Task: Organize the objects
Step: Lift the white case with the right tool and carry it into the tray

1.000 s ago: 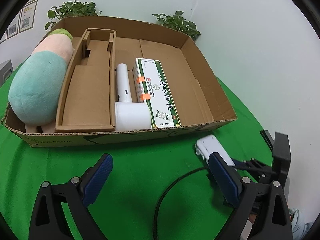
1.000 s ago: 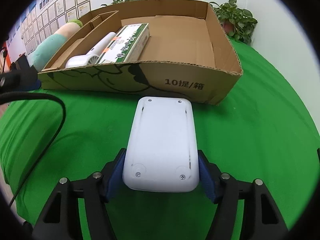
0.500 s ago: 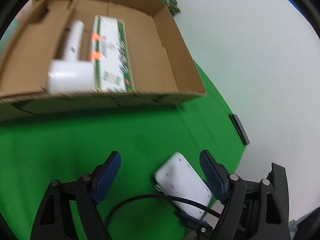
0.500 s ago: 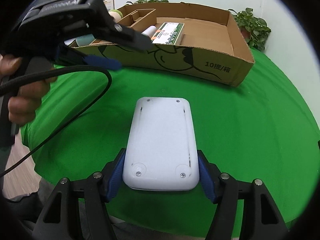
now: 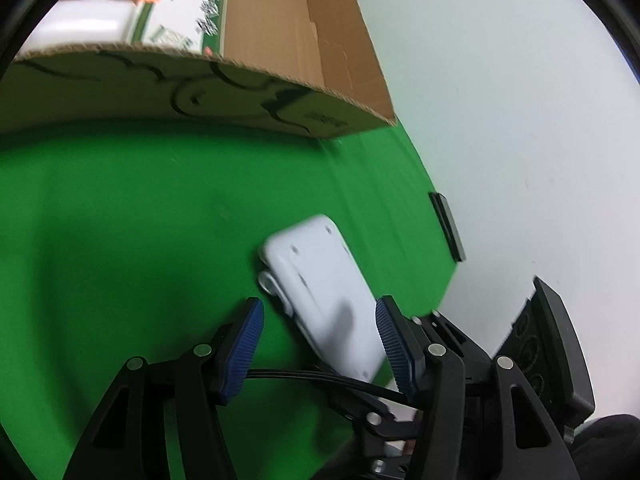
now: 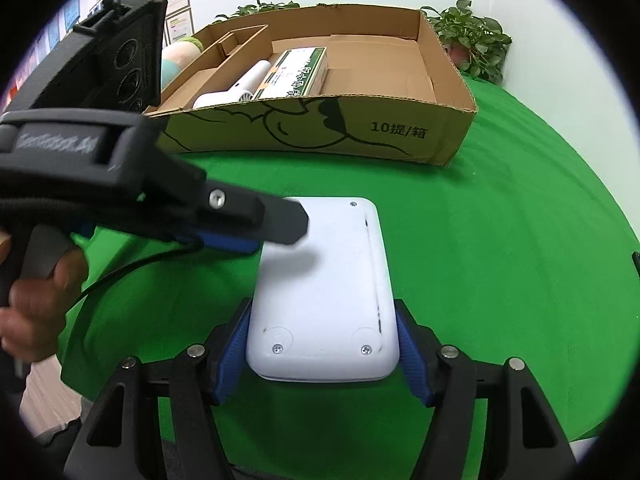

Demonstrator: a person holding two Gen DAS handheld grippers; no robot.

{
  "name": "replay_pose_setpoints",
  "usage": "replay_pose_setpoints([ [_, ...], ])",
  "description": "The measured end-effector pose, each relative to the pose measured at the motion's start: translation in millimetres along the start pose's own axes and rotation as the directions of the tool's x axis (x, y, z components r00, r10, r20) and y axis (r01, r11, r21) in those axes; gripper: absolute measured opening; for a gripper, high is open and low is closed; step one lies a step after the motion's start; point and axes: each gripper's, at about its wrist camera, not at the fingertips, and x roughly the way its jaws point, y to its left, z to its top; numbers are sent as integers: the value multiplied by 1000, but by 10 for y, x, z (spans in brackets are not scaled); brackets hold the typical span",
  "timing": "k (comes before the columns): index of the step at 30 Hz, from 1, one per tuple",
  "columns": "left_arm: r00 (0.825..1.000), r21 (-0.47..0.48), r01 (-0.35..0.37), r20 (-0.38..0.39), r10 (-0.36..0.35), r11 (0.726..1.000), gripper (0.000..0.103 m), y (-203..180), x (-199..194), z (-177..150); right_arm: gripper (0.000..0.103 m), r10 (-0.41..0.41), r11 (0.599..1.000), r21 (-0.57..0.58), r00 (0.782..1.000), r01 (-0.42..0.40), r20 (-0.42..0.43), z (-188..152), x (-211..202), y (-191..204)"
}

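So the right gripper (image 6: 322,350) is pinching the near end of the white device (image 6: 324,292), both blue pads pressed on its sides, and it's holding it over the green cloth (image 6: 500,248) just in front of the box (image 6: 320,128). The left gripper (image 5: 320,340) is coming in from the side with its jaws closing, and the device's far end is sitting between them, but the left pad (image 5: 246,346) isn't touching yet and I can't tell for sure if the other one is. What I'm worrying about here: the left jaws are closing at an angle across a corner of the device, so they could be twisting it out of the right grip or just skidding off the smooth shell. The left view is blurry too, so that hand is probably still moving, and a bump could be knocking the device down onto the cloth. There's also a black cable (image 5: 320,378) running right across between the left fingers, and it's looking ready to get pinched or snagged. And if the right side is letting go before the left has a square hold, it's dropping. The box already has a white dryer (image 6: 240,90) and a green carton (image 6: 296,72) in it, with free floor on the right.
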Motion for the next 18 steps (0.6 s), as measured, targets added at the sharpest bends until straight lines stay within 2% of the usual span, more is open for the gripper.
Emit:
replay_pose_setpoints([
  [6, 999, -15, 30, -40, -31, 999, 46, -42, 93, -48, 65, -4, 1000, -4, 1000, 4, 5, -28, -10, 9],
  [11, 1000, -21, 8, -26, -9, 1000, 26, -4, 82, -106, 65, -3, 1000, 16, 1000, 3, 15, -51, -25, 8],
  [18, 1000, -11, 12, -6, -12, 1000, 25, -6, -5, -113, 65, -28, 1000, 11, 999, 28, 40, -98, -73, 74],
])
